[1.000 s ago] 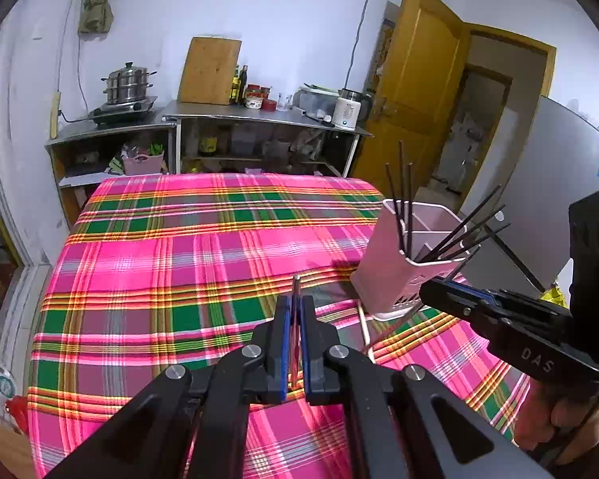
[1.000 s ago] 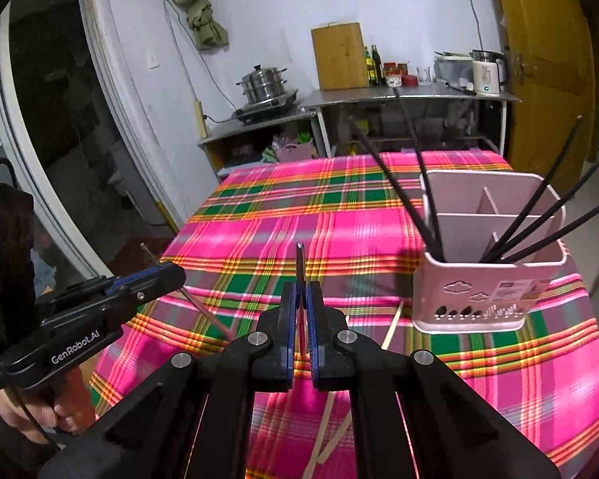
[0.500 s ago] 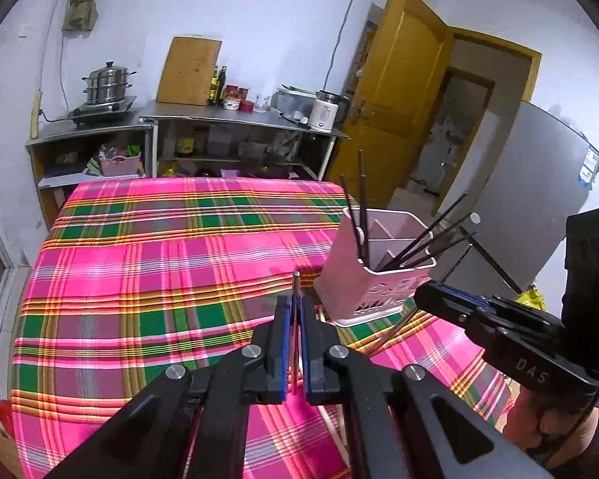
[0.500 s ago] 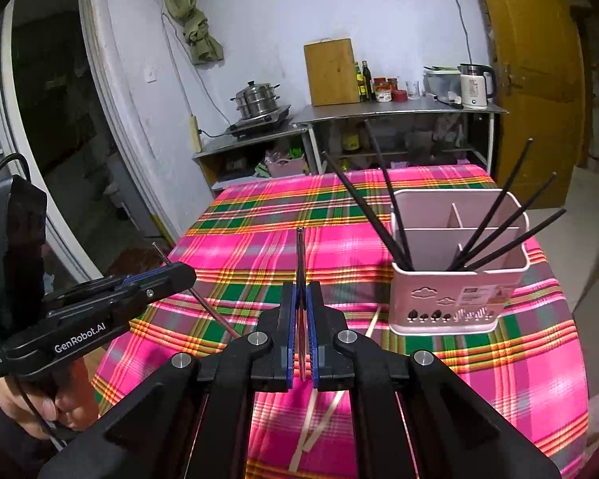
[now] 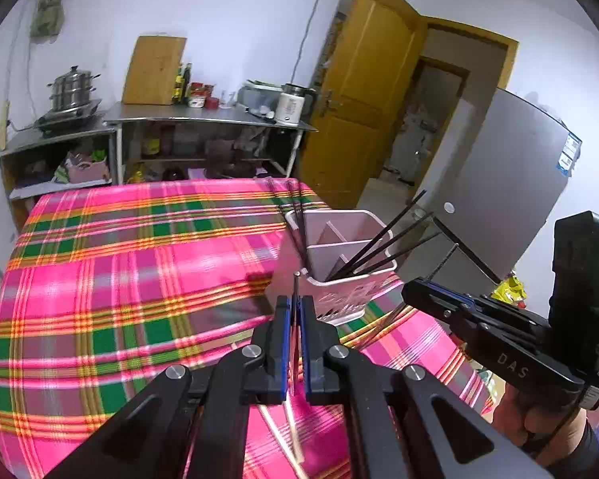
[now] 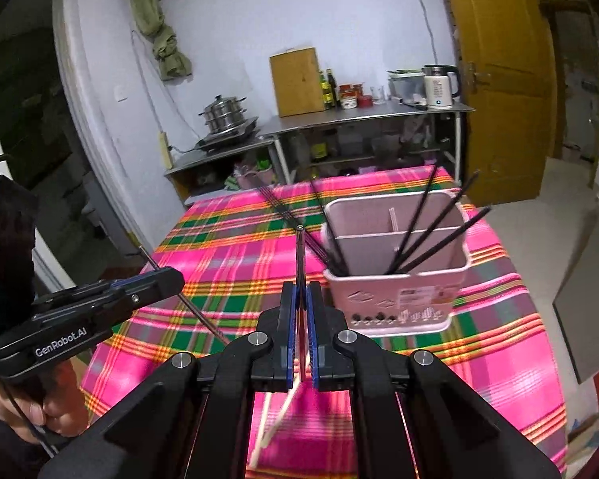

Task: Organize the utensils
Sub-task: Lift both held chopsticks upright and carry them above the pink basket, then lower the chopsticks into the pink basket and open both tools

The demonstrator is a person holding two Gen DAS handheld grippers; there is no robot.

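Observation:
A pink divided utensil holder (image 5: 341, 279) (image 6: 395, 291) stands on the plaid tablecloth (image 5: 112, 279) with several black chopsticks (image 6: 435, 231) leaning in it. My left gripper (image 5: 295, 307) is shut on a thin metal chopstick (image 5: 296, 285) that sticks up just left of the holder. My right gripper (image 6: 301, 291) is shut on a dark chopstick (image 6: 299, 251), whose tip is level with the holder's left rim. Each gripper also shows in the other's view: the right gripper (image 5: 413, 291) to the right and the left gripper (image 6: 177, 277) to the left. Two pale chopsticks (image 6: 277, 419) lie on the cloth under the grippers.
A metal shelf (image 6: 363, 119) with a steamer pot (image 6: 223, 115), cutting board, bottles and kettle stands behind the table. A yellow door (image 5: 363, 92) and a grey fridge (image 5: 511, 183) are to the right. A hand (image 6: 40, 403) holds the left gripper.
Both grippers have risen and swung toward the holder, which now sits nearer the centre of each view. Both stay shut on their chopsticks.

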